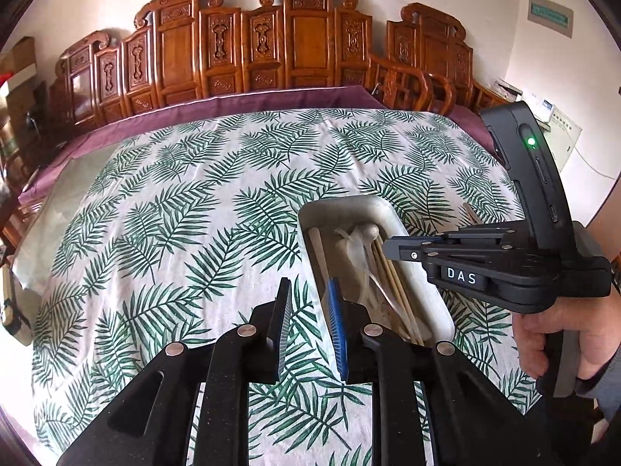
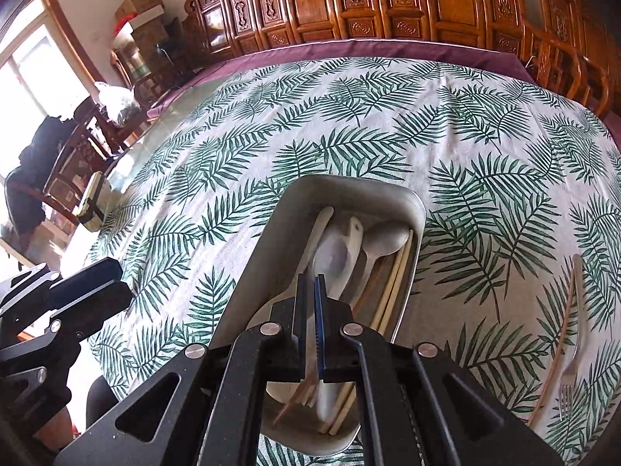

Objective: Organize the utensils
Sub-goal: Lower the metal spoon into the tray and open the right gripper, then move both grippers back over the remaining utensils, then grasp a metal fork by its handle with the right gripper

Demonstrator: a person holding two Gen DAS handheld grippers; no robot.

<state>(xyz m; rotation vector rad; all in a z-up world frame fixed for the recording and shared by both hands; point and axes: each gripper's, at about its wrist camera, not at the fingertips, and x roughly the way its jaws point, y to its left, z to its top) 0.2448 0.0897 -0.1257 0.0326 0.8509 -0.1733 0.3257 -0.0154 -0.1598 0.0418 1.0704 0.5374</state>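
White plastic tray (image 1: 417, 256) is what your left-wrist view is aimed past: a long, round-cornered tray on the palm-leaf tablecloth (image 1: 174, 213), holding pale spoons and thin bamboo-coloured chopsticks (image 1: 392, 275) laid lengthwise. Your left gripper (image 1: 310, 306) hangs beside the tray's near-left corner, jaws parted a little with only cloth showing between the ribbed pads; nothing is held. Your right gripper (image 1: 396, 248) reaches in from the right over the tray, a hand (image 1: 559, 334) wrapped round its grip.

In the right-wrist view the tray (image 2: 248, 264) looks duller and greyer, with smooth walls. Your right gripper (image 2: 309, 295) points down into it, jaws almost closed with a thin slit between the black pad and the blue one. A pale utensil handle (image 2: 324, 404) runs under them, but I cannot tell whether the pads pinch it. A broad spoon (image 2: 388, 233) and a flat white scoop (image 2: 351, 244) lie further up. Out on the cloth at the right, a metal fork (image 2: 572, 349) and a slim wooden stick (image 2: 555, 357) lie side by side, well apart from the tray.

You seem to be at the placing step. Next, I judge, you clear the tray and go for that thin, flat pair, which calls for a low, careful pinch against soft cloth.
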